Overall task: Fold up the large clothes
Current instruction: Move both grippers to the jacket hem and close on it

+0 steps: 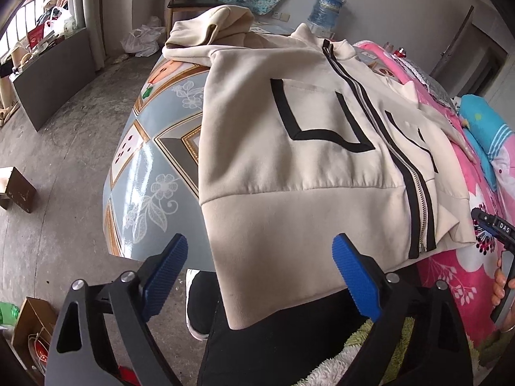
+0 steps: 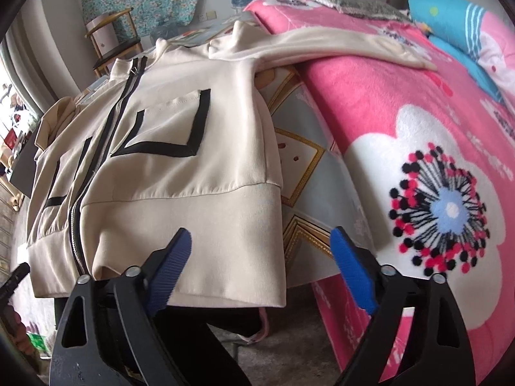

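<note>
We had the cream zip-up jacket (image 1: 289, 160) lying front-up and zipped on the patterned table (image 1: 154, 160), its hem band (image 2: 193, 218) hanging over the near edge toward us. Nothing was folded yet, as far as we could judge: the body lay flat and full length. One sleeve (image 2: 338, 45) stretched off from the jacket's shoulder onto the pink floral blanket (image 2: 418, 160) beside the table; the sleeve or hood on the other side sat bunched (image 1: 212, 29) at the jacket's far corner. So every fold was ahead of us.

Our left gripper (image 1: 260, 276) hovered just off the hem, tongs spread wide with the hanging band between them, pads (image 1: 357, 276) not pressing the cloth. Our right gripper (image 2: 260, 267) hung at the hem's opposite corner, also spread, one pad (image 2: 170, 270) over the band and the other past the jacket's edge, pinching nothing. Past the jacket, a wooden chair (image 2: 112, 38) and a water jug (image 1: 326, 8) stood against the wall.
</note>
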Motion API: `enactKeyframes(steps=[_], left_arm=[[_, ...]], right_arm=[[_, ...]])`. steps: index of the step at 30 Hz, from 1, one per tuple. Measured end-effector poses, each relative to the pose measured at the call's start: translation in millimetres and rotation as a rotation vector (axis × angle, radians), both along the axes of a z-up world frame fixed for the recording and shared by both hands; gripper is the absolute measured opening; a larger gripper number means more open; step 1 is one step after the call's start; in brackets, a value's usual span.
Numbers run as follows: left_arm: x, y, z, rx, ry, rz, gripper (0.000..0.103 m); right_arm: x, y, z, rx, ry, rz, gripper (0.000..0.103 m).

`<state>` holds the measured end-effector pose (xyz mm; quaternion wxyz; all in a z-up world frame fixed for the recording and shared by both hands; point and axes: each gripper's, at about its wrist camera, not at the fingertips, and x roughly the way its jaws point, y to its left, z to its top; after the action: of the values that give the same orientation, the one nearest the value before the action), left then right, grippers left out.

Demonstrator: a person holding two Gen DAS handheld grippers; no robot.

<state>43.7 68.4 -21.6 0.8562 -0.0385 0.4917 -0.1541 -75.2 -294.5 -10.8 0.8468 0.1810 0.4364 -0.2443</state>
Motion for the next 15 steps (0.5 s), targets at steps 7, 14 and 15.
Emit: enactKeyframes(steps=[7,14,15], left_arm=[[4.2,3.1,-7.9,0.039,0.054,0.032,0.035],[7.7,7.1,-7.1,0.042,0.061,0.042,0.006],[6.6,5.8,-3.8,0.049,0.050,0.033,0.005]], right_arm=[[2.3,-2.1,-17.5,0.048,0.060,-0.003,0.047],[4.1,15.0,-18.2,-0.043,0.084,0.054,0.008],[3.5,17.0,-14.8,-0.057,0.081,0.059,0.006]])
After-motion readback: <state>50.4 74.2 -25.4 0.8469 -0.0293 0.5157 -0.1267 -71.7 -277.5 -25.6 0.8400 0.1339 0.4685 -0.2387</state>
